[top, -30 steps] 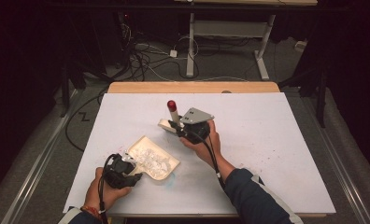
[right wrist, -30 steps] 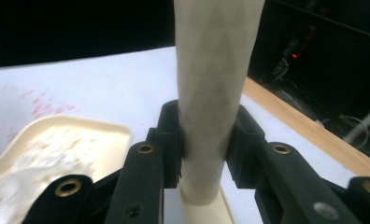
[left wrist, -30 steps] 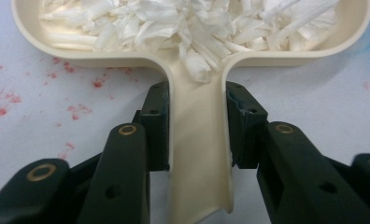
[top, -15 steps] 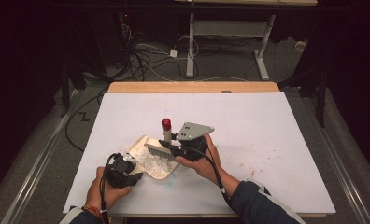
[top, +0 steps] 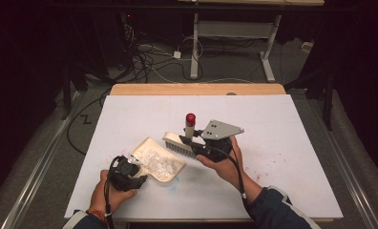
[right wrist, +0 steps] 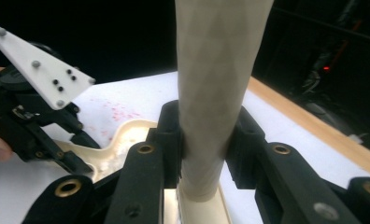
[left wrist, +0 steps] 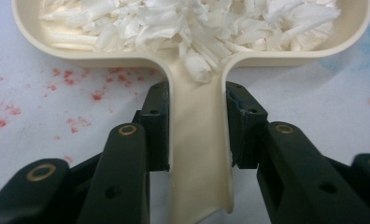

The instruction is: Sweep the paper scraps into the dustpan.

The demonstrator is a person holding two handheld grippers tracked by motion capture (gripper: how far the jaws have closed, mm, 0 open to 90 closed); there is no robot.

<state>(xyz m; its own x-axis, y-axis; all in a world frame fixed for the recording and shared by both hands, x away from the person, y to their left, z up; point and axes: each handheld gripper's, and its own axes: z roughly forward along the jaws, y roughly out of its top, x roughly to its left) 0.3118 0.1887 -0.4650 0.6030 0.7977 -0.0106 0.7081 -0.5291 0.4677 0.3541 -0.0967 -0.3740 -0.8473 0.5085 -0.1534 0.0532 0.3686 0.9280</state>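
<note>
A cream dustpan (top: 164,170) lies on the white table, holding white paper shreds (top: 154,160). My left gripper (top: 135,165) is shut on its handle (left wrist: 197,154); the left gripper view shows both jaws pressed to the handle's sides below the heaped shreds (left wrist: 188,23). My right gripper (top: 191,141) is shut on the handle of a brush (top: 177,144). The brush stands with its red-tipped handle (top: 190,119) pointing up and its bristles just right of the pan's open edge. In the right gripper view the pale handle (right wrist: 216,84) rises between the jaws, with the left gripper (right wrist: 29,121) and the dustpan (right wrist: 127,137) behind.
Red specks (left wrist: 66,79) and a blue smear (top: 173,183) mark the white table cover (top: 282,129). A wooden strip (top: 196,89) runs along the far edge. Beyond it are floor cables (top: 149,57) and a desk frame (top: 194,43).
The right gripper brought the brush toward me and left to the dustpan's mouth, then drew it a little right and away. The left gripper and dustpan stayed put.
</note>
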